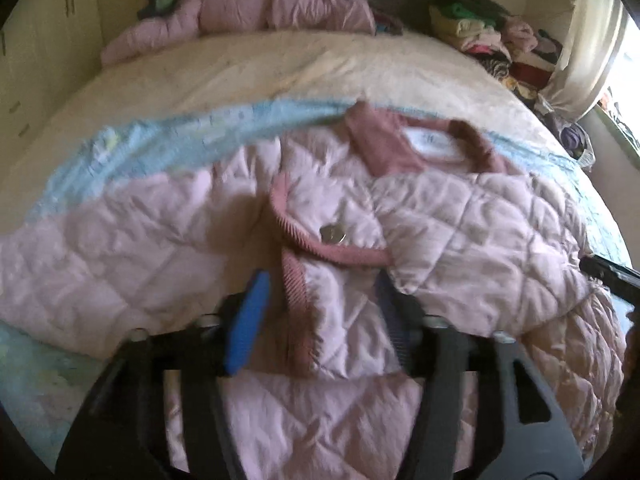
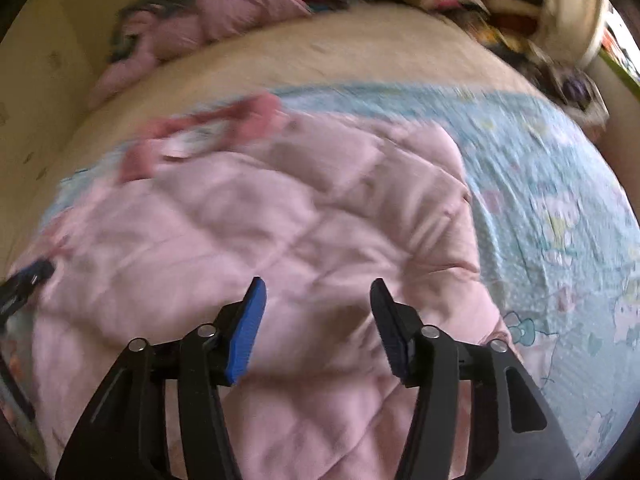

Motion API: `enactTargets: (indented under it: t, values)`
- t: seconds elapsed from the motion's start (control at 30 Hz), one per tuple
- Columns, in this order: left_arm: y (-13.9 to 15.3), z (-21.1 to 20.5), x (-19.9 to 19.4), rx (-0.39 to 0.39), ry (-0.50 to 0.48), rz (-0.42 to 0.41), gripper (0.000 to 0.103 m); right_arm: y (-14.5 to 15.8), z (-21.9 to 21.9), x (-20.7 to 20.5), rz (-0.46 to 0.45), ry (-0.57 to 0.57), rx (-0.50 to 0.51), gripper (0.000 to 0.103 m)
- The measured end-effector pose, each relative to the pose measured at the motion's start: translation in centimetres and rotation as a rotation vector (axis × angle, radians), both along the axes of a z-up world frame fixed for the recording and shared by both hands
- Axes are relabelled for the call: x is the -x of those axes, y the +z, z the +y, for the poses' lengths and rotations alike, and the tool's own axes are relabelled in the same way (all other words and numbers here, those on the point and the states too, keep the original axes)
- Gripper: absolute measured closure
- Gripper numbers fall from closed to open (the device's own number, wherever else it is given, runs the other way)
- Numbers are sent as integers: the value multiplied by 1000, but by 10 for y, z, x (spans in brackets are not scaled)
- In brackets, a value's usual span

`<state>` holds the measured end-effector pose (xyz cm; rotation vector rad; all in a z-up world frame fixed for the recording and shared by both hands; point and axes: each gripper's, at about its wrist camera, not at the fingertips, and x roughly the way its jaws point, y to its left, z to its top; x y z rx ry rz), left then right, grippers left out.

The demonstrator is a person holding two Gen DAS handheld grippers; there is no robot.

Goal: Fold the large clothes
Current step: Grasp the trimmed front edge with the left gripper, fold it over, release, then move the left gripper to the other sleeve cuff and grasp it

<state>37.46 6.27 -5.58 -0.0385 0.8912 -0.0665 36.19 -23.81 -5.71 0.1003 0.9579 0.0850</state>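
Observation:
A pale pink quilted jacket [image 1: 160, 248] with darker pink ribbed collar [image 1: 384, 148] and trim lies spread on the bed; it also fills the right wrist view [image 2: 240, 232]. My left gripper [image 1: 320, 280] is open, with a flap of the jacket front and its ribbed edge [image 1: 296, 300] lying between its blue fingers [image 1: 248, 320]. My right gripper [image 2: 318, 286] is open and empty, just above the jacket's body. The left gripper's tip shows at the left edge of the right wrist view [image 2: 28, 276]. Both views are blurred.
The bed has a light blue cartoon-print sheet [image 2: 560, 208] and a cream cover [image 1: 280, 64]. A second pink quilted garment [image 1: 280, 8] lies at the head. Stacks of clothes [image 1: 492, 36] sit at the far right corner, by a curtain [image 1: 588, 52].

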Motion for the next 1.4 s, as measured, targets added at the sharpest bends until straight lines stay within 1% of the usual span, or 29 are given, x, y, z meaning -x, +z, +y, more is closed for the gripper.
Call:
enactTargets:
  t: [0.03, 0.1, 0.13, 0.17, 0.2, 0.27, 0.3, 0.33, 0.4, 0.47, 0.57, 0.67, 0.7, 0.77, 0.8, 0.9, 1.0, 1.13, 1.33, 1.4]
  values:
    - [6, -3, 3, 7, -3, -6, 43, 2, 7, 7, -14, 9, 6, 39]
    - [10, -11, 6, 31, -21, 4, 40, 3, 16, 15, -27, 12, 10, 38]
    - [10, -16, 6, 40, -35, 14, 34, 2, 20, 18, -26, 16, 0, 37]
    - [8, -22, 5, 44, -48, 26, 28, -1, 24, 19, -19, 22, -8, 34]
    - [3, -27, 4, 40, -57, 43, 26, -4, 25, 18, -9, 21, -7, 31]
    - [-13, -34, -3, 26, -61, 97, 26, -15, 27, 14, 31, 11, 18, 30]
    - [-22, -35, -6, 17, -52, 125, 26, -21, 27, 12, 50, 10, 20, 30]
    - [-33, -35, -10, 24, -45, 156, 24, -27, 25, 10, 67, 5, 12, 30]
    - [-43, -34, -10, 40, -39, 164, 22, -32, 24, 9, 77, -1, -6, 29]
    - [-43, -35, -10, 23, -46, 162, 22, -35, 24, 7, 89, -2, -14, 29]
    - [-35, -34, -4, 44, -47, 160, 22, -26, 24, 12, 78, -9, -22, 28]
    - [-23, -34, 5, 62, -55, 145, 21, -11, 27, 27, 37, 5, -70, 23]
    - [-19, -34, 9, 63, -55, 140, 20, -6, 29, 33, 21, 7, -69, 19]
    - [-11, -34, 15, 71, -54, 135, 10, 5, 32, 42, -9, 15, -63, 16]
    - [-7, -34, 17, 79, -57, 133, 9, 9, 34, 46, -19, 16, -60, 13]
    - [4, -32, 24, 100, -47, 117, 9, 22, 35, 56, -52, 16, -57, 9]
    - [13, -30, 32, 111, -42, 109, 9, 32, 34, 67, -75, 8, -66, 8]
    - [21, -25, 45, 79, -31, 85, 9, 42, 33, 79, -91, -4, -102, 8]
    - [33, -5, 59, 94, -3, 64, 9, 60, 43, 91, -119, -6, -135, 8]
    - [37, 4, 64, 85, 16, 49, 9, 66, 50, 93, -129, -1, -137, 8]
